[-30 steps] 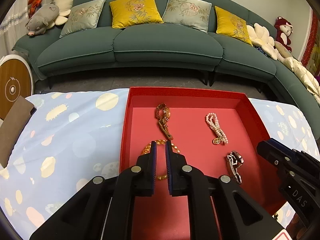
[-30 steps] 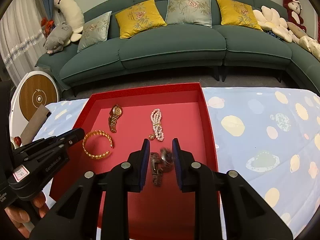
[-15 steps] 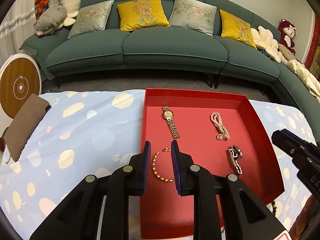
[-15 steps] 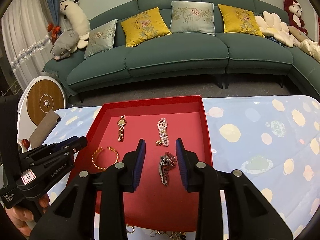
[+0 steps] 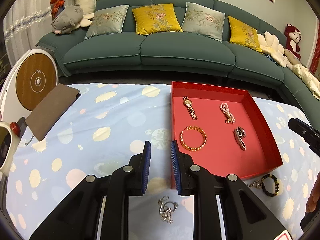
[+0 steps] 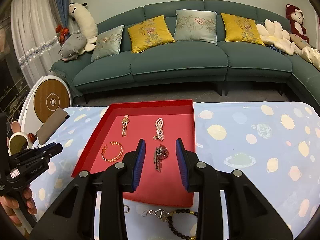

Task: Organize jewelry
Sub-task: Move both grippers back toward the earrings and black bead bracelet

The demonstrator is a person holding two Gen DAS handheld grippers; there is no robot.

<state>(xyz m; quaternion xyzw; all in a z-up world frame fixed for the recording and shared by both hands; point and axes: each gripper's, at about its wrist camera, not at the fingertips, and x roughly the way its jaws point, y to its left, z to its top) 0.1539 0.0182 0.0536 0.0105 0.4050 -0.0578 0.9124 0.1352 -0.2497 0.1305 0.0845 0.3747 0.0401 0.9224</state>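
A red tray (image 5: 266, 138) (image 6: 94, 134) lies on the patterned cloth. In it lie a gold watch (image 5: 189, 108) (image 6: 124, 125), a pearl bracelet (image 5: 227, 113) (image 6: 159, 129), an orange bangle (image 5: 193, 138) (image 6: 112, 151) and a dark watch (image 5: 240, 138) (image 6: 160, 157). My left gripper (image 5: 160, 150) is open and empty, over the cloth by the tray's near left corner. My right gripper (image 6: 160, 144) is open and empty above the dark watch. On the cloth in front of the tray lie a silver chain (image 5: 167, 210) (image 6: 157, 214) and a black bead bracelet (image 5: 270, 186) (image 6: 176, 224).
A green sofa (image 5: 160, 56) with cushions stands behind the table. A brown pad (image 5: 52, 110) lies at the table's left edge, beside a round wood-faced device (image 5: 36, 82). A small silver ring (image 6: 126, 208) lies on the cloth near the tray's front edge.
Both grippers have pulled back and up from the tray and opened wider. The bangle and the dark watch stay in the tray. The loose jewelry in front of the tray has come into view.
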